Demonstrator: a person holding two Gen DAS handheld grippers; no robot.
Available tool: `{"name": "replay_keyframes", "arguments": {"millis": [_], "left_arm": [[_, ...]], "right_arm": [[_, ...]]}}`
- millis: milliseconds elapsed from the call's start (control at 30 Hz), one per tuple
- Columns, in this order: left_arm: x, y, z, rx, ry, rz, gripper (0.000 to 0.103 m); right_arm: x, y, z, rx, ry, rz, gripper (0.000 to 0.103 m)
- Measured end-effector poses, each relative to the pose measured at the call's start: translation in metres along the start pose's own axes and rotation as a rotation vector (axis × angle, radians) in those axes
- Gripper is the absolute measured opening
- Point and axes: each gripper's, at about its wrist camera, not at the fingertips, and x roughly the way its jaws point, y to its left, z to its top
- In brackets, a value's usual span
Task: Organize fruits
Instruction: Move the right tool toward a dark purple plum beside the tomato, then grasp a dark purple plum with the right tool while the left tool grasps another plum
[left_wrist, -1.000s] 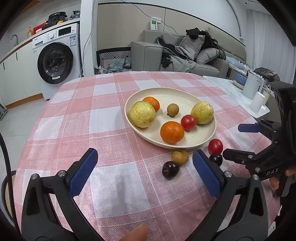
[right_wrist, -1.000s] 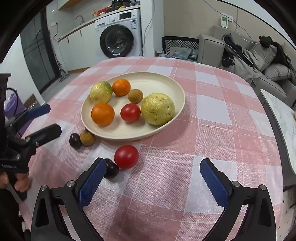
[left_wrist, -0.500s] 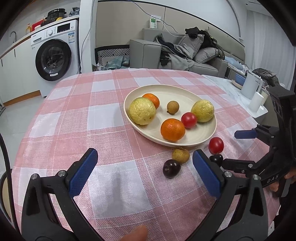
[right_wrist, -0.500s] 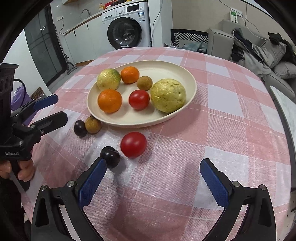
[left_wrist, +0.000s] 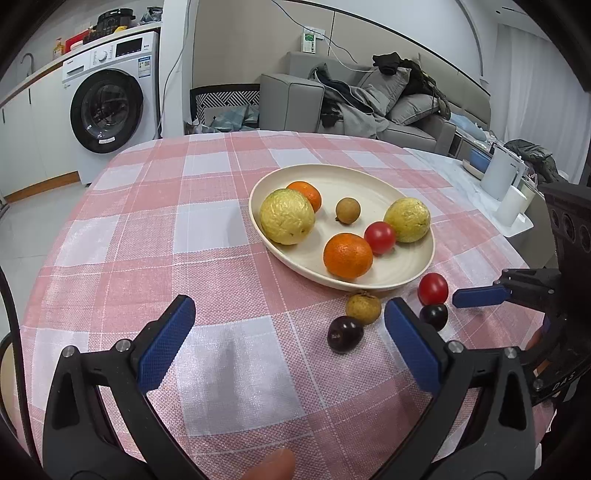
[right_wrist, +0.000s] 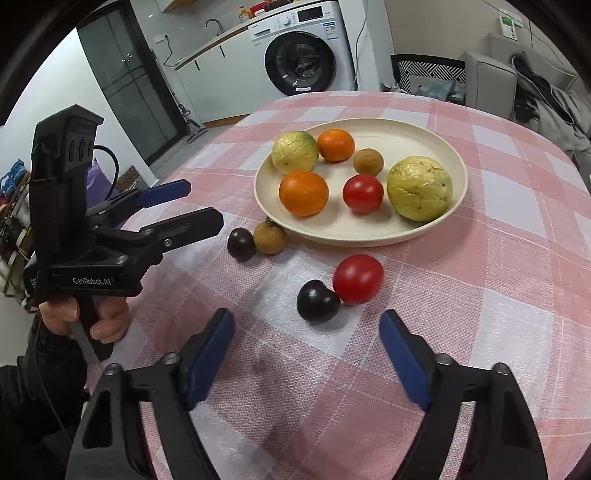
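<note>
Here, I see a cream plate (right_wrist: 458, 206) on a table under a pink-and-white checked cloth (right_wrist: 498, 280), holding six fruits: two wrinkled yellow-green fruits, the larger (right_wrist: 419, 188) toward the right rim and the smaller (right_wrist: 294, 151) at the back left, two oranges (right_wrist: 303, 192), one red tomato (right_wrist: 362, 194) and one small brown round fruit (right_wrist: 368, 161). Four fruits lie loose on the cloth near the plate's front edge: a second red tomato (right_wrist: 357, 279) touching a dark purple fruit (right_wrist: 317, 301), and, a little apart to the left, another dark purple fruit (right_wrist: 241, 243) touching a brown rough-skinned one (right_wrist: 269, 238). My right gripper (right_wrist: 306, 354) hangs just short of the tomato-and-dark-fruit pair; its jaws have just been closing, yet they stand spread with nothing between the blue pads. My left gripper (left_wrist: 290, 339) has its jaws spread wide over bare cloth, gripping nothing. The right wrist view alone shows the hand (right_wrist: 86, 317) on the left gripper's handle and the dark glass door behind it. The left wrist view alone shows a grey sofa piled with clothes (left_wrist: 373, 99), white containers (left_wrist: 502, 177) on a side surface at the right, and a fingertip (left_wrist: 271, 463) at the bottom edge. A washing machine (left_wrist: 110, 99) appears in both views.
</note>
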Motion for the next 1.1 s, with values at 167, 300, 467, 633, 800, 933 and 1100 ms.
{"name": "replay_keyframes", "arguments": {"millis": [167,300,467,633,800,933,1100], "left_arm": [[0.0,-0.001,0.0,0.004,0.001,0.005,0.102],[0.001,-0.001,-0.001,0.004,0.004,0.002,0.102],[0.002,-0.002,0.0,0.005,0.012,-0.001,0.102],[0.004,0.0,0.0,-0.004,0.018,-0.003,0.102],[0.004,0.0,0.0,-0.004,0.018,-0.003,0.102],[0.002,-0.001,0.0,0.004,0.009,-0.003,0.102],[0.008,-0.007,-0.004,0.032,0.078,-0.045,0.102]], "right_arm": [[0.005,0.004,0.0,-0.012,0.001,0.032,0.069],[0.007,0.006,-0.001,-0.015,-0.006,0.029,0.065],[0.008,0.004,0.001,-0.003,-0.029,0.006,0.055],[0.009,0.005,0.002,-0.004,-0.032,-0.011,0.042],[0.01,0.005,0.003,-0.007,-0.036,-0.046,0.032],[0.007,0.003,0.002,-0.007,-0.039,-0.055,0.026],[-0.006,0.002,0.003,-0.027,-0.065,-0.048,0.026]]}}
